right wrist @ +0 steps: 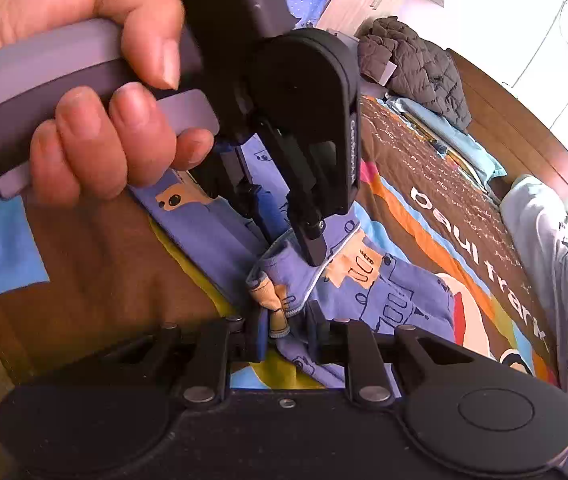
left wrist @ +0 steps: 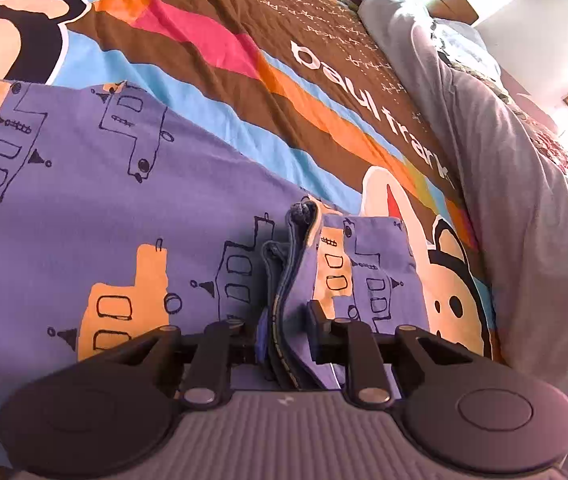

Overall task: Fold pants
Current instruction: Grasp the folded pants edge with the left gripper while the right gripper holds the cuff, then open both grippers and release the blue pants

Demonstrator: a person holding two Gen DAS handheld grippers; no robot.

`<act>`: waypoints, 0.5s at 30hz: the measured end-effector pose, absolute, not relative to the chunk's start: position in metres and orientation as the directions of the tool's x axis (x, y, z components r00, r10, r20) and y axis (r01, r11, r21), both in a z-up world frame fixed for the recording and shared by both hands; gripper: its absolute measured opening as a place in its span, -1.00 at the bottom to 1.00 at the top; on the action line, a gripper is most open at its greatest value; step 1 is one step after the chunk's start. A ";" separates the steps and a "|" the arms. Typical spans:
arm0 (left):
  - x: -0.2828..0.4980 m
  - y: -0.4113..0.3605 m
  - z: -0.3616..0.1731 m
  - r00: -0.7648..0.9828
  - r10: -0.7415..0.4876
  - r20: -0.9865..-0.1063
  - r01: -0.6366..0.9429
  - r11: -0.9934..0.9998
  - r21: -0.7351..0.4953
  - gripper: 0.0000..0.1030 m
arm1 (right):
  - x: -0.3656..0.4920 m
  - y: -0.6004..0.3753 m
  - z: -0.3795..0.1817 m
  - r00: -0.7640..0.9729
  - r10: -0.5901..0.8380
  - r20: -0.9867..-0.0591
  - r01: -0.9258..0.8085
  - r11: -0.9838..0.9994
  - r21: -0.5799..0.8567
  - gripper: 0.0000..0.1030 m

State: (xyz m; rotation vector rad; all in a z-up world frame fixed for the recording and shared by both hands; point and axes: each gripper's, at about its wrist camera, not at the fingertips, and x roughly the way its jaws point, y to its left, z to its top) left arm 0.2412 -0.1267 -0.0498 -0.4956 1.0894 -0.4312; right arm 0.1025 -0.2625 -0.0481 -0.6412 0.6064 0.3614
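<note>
nearest, both grippers are closed on the pants (left wrist: 123, 208): left gripper (left wrist: 284, 328) pinches a thick folded edge, right gripper (right wrist: 286, 330) pinches a bunched corner w/ the left one just beyond at 12 o'clock, and the cloth runs away toward 10–11 o'clock over the bedspread (left wrist: 324, 92).

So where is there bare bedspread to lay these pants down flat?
Free: the bedspread beyond the pants, up to the "paul frank" lettering. Crowded: the grey quilt borders the right; the left gripper and right gripper both pinch bunched fabric close together.
</note>
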 end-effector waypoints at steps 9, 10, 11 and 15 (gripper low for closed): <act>0.240 -0.137 -0.037 0.419 -0.528 -0.739 0.144 0.842 -0.520 -0.81 | 0.098 -0.257 -0.048 0.786 0.107 -0.609 -0.474 0.736 -0.482 -0.65; 0.240 -0.135 -0.034 0.423 -0.538 -0.729 0.159 0.836 -0.525 -0.82 | 0.097 -0.256 -0.047 0.793 0.100 -0.601 -0.465 0.738 -0.490 -0.72; 0.240 -0.133 -0.031 0.425 -0.545 -0.722 0.172 0.832 -0.527 -0.83 | 0.096 -0.255 -0.045 0.802 0.091 -0.590 -0.453 0.737 -0.502 -0.74; 0.240 -0.112 -0.014 0.433 -0.550 -0.714 0.169 0.828 -0.535 -0.83 | 0.096 -0.243 -0.031 0.832 0.063 -0.551 -0.396 0.763 -0.511 -0.77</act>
